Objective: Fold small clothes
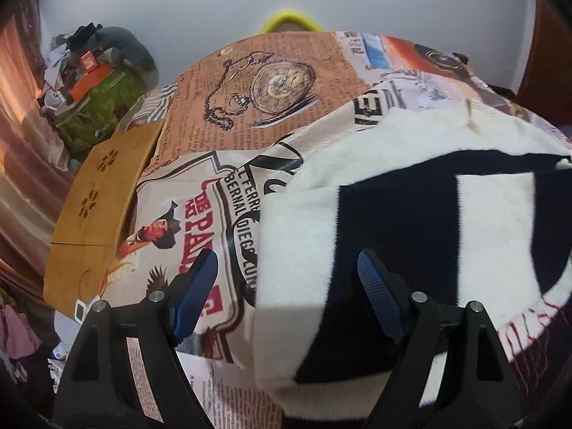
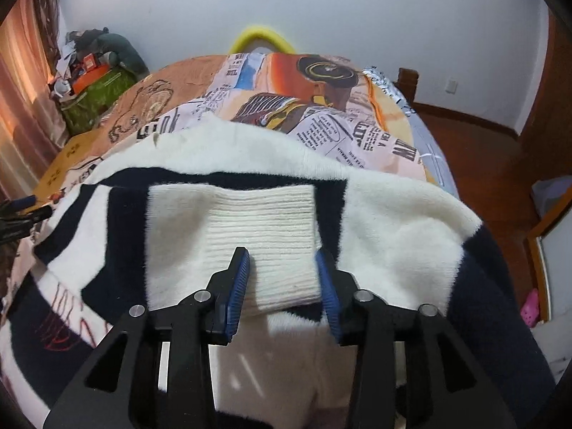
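Note:
A fuzzy white and navy sweater (image 1: 393, 221) lies spread on the printed bedspread (image 1: 271, 107). My left gripper (image 1: 286, 268) is open, hovering over the sweater's left edge, one finger above the bedspread and one above the navy band. In the right wrist view the sweater (image 2: 393, 214) fills the foreground. A white ribbed cuff (image 2: 271, 239) lies folded across its middle. My right gripper (image 2: 284, 264) is open with the cuff's near end between its blue pads, not pinched. The left gripper's tip shows at the far left (image 2: 25, 211).
A yellow wooden board (image 1: 103, 207) lies on the bed's left side. A green bag piled with clutter (image 1: 96, 107) stands by the curtain. A yellow hoop (image 2: 261, 39) rises behind the bed. Wooden floor and furniture (image 2: 500, 164) are at right.

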